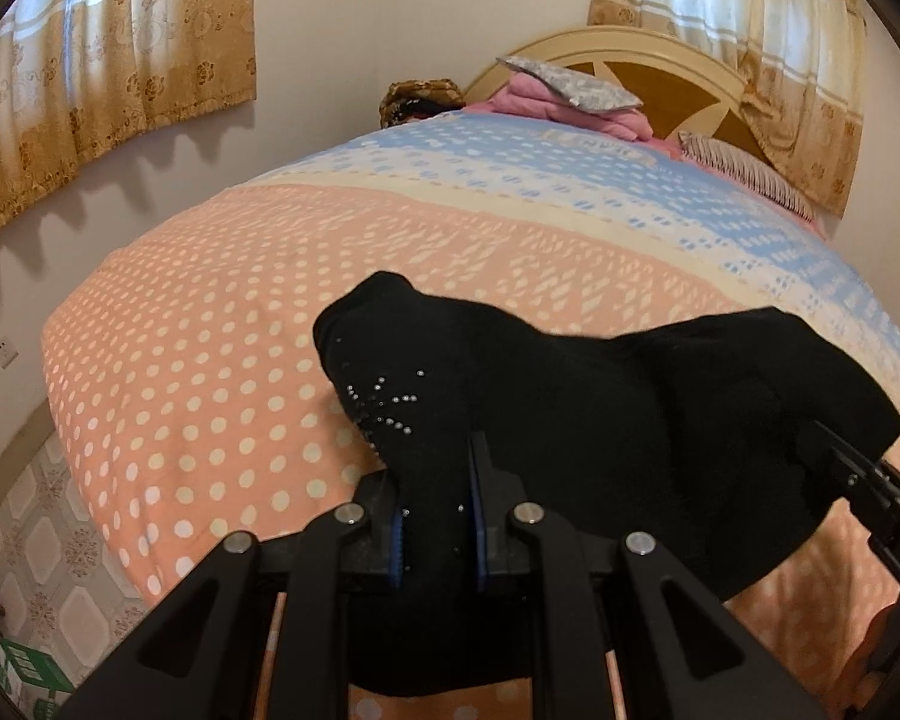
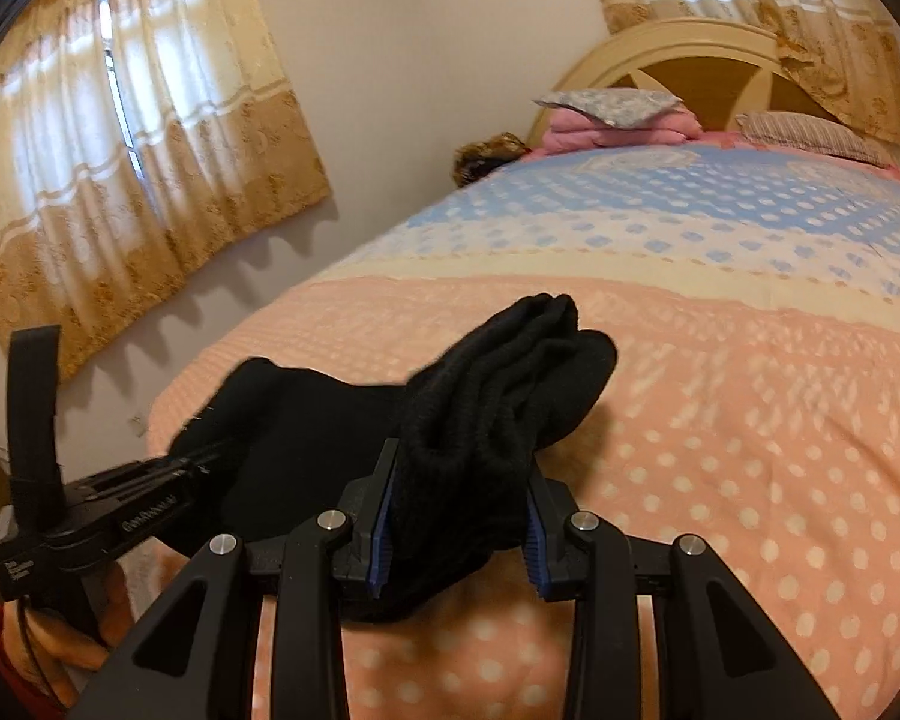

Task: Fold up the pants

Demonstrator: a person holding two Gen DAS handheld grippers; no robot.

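Holding the black knitted pants (image 1: 570,408) bunched above the peach end of the polka-dot bed cover (image 1: 198,360), left tool (image 1: 435,516) pinching a thin layer, right tool (image 2: 459,516) clamping a thick fold. Lowering both ends together, keeping edges level and taut.

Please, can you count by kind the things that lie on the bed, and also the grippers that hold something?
Black pants: 1
Pink folded blanket: 1
Pillows, grey patterned pillow and striped pillow: 2
Grippers closed on the pants, left gripper and right gripper: 2
Total: 6
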